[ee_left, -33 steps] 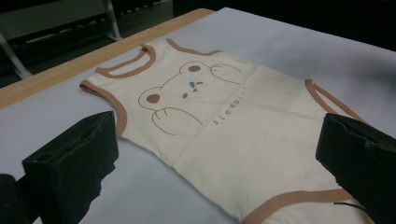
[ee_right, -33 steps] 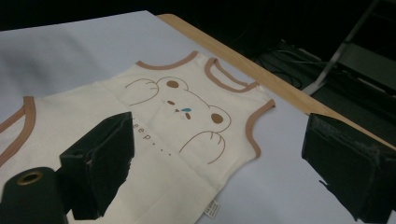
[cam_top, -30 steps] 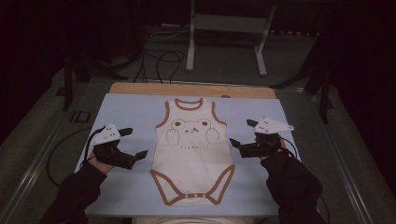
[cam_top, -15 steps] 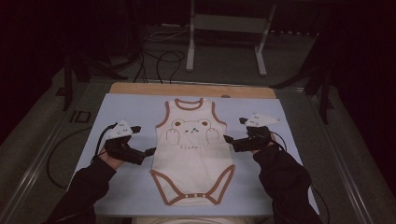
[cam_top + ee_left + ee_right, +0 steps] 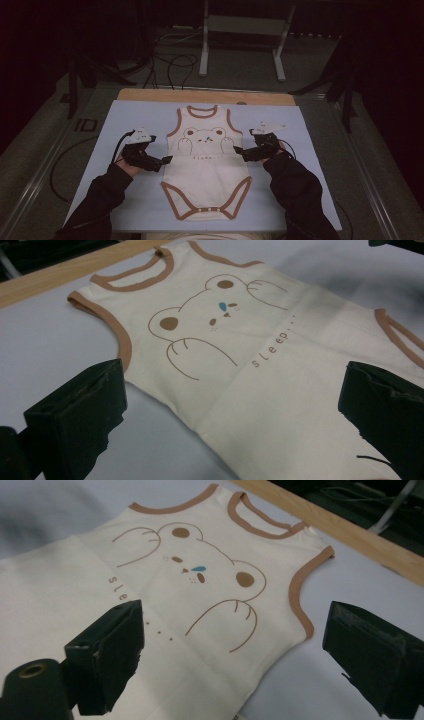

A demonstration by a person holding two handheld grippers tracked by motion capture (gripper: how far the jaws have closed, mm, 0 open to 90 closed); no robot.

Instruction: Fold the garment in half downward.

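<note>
The pale blue sheet (image 5: 125, 130) covered most of the light wooden tabletop (image 5: 150, 94), which showed as a bare strip along the far edge. The cream sleeveless baby bodysuit with brown trim and a bear drawing (image 5: 207, 165) lay flat, face up, in the middle of that sheet, neck opening toward the far edge and snap crotch toward you. The printed word "sleep..." ran below the bear in the left gripper view.

Your left gripper (image 5: 165, 161) sat just beside the bodysuit's left side edge, below the armhole, tips pointing inward at the cloth. Its jaws stood wide apart with nothing between the pads; in the left gripper view they straddled the garment's side edge, one over blue sheet, one over cream fabric.

Your right gripper (image 5: 238, 150) was at the opposite side edge, just under the other armhole, tips at the hem line. Its jaws were likewise spread wide and empty, one over the fabric near the lettering, the other over the sheet. Whether either touched the cloth could not be told.
</note>
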